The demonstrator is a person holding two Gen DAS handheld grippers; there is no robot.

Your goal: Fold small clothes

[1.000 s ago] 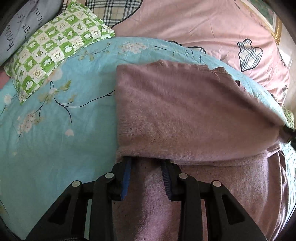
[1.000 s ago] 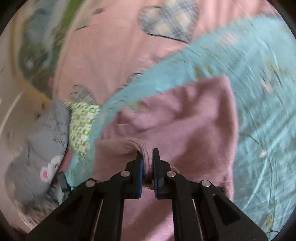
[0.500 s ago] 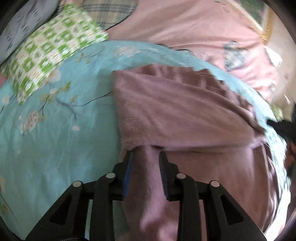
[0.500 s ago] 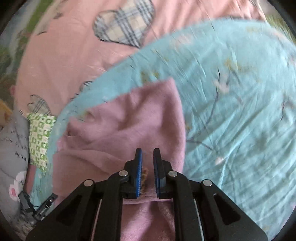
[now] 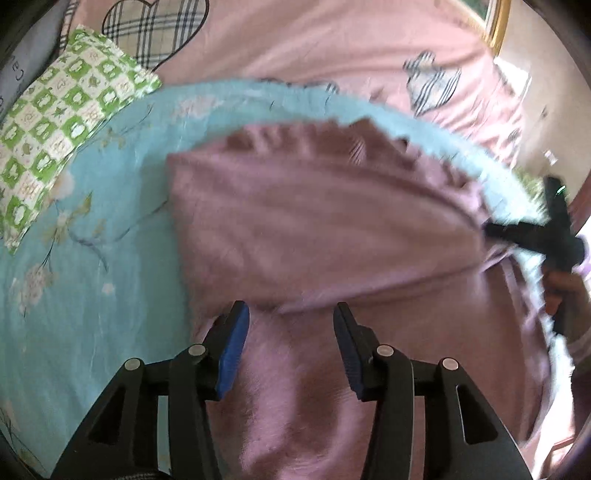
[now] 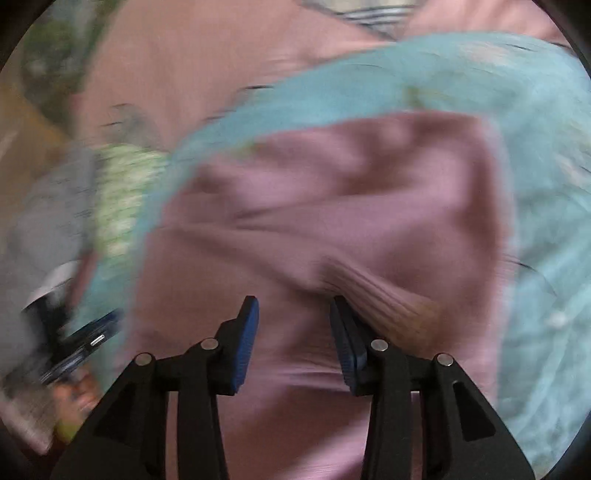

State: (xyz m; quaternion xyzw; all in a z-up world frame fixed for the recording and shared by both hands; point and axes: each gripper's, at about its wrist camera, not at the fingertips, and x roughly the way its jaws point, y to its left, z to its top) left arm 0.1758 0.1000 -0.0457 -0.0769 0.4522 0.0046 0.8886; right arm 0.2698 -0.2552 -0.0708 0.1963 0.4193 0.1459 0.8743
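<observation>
A mauve knit garment (image 5: 317, 229) lies folded over on itself on the teal floral sheet (image 5: 92, 258). My left gripper (image 5: 290, 314) hovers at the near edge of the fold. Its jaws are opening, and the cloth lies under them with neither pad pressing it. In the right wrist view the same garment (image 6: 332, 206) is blurred. My right gripper (image 6: 294, 306) is also opening, and the ribbed hem (image 6: 373, 291) rests loose beside its right finger. The right gripper (image 5: 554, 240) also shows at the garment's right end, held by a hand.
A green checked pillow (image 5: 62, 125) lies at the sheet's far left, with a grey lettered cloth (image 5: 18, 70) behind it. A pink quilt with plaid hearts (image 5: 295, 44) covers the bed beyond. A gold frame (image 5: 498, 22) stands at the far right.
Both grippers were shut on the garment's folded edge and have let it go, with jaws now wide. The upper layer has settled onto the lower one. Both views are blurred by motion.
</observation>
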